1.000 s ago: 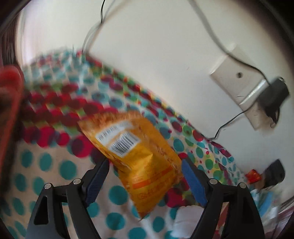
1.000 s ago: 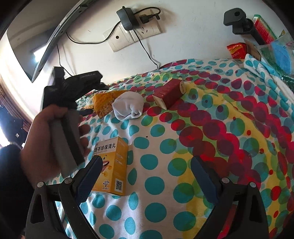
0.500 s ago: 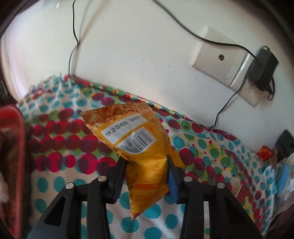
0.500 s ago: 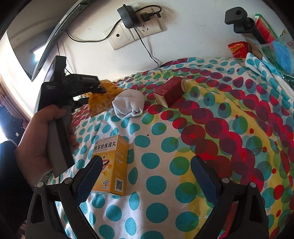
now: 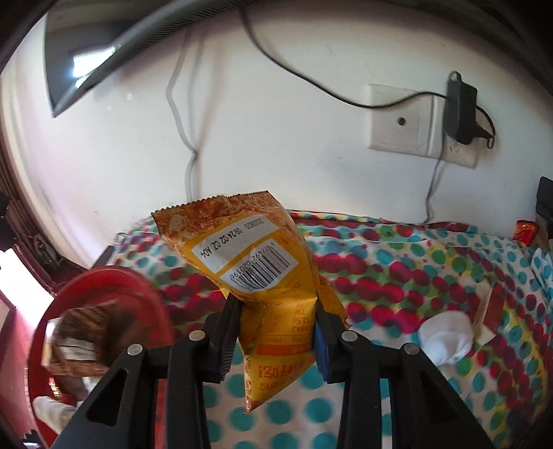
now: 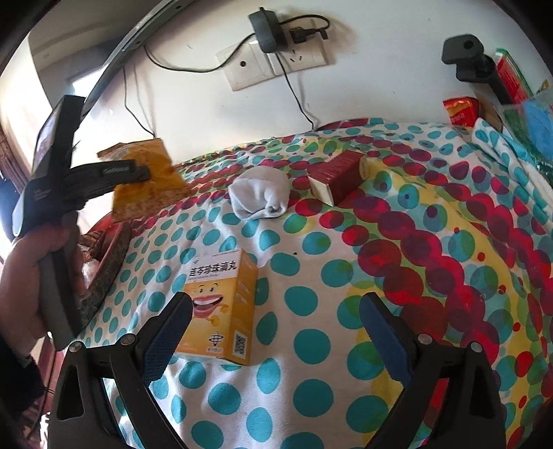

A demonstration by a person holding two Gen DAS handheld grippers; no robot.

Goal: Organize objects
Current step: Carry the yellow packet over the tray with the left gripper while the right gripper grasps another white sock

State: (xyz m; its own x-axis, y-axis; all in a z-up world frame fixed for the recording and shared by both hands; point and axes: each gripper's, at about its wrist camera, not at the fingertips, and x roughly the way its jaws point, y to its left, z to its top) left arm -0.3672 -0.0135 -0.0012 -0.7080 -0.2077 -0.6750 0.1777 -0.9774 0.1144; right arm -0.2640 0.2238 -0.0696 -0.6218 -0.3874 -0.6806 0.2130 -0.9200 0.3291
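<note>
The left tongs (image 5: 276,331) pinch one orange snack packet (image 5: 255,276) at its crumpled middle, both pads pressed into the foil, the jaws having just closed on it; the packet hangs clear above the desk, barcode side facing the camera, its serrated top edge uppermost; seen from the right wrist, the same packet (image 6: 145,179) is in the air at the far left, held out by the person's hand (image 6: 31,276) on the grey handle. Below and left of the left tongs sits one red basket (image 5: 114,286) with a brown wrapped item (image 5: 90,331) inside, at the left edge of the desk. The right tongs (image 6: 276,328) are spread wide with nothing between the pads, hovering over the polka-dot cloth (image 6: 397,262); just beyond the left pad stands one yellow medicine box (image 6: 221,304); farther on lie one white rolled sock (image 6: 261,197) and one dark red box (image 6: 338,176), near each other but apart; the cloth to the right of these is bare and open. The wall closes the far edge, carrying the socket plate (image 6: 276,62) with one black adapter (image 6: 268,31) plugged in.
</note>
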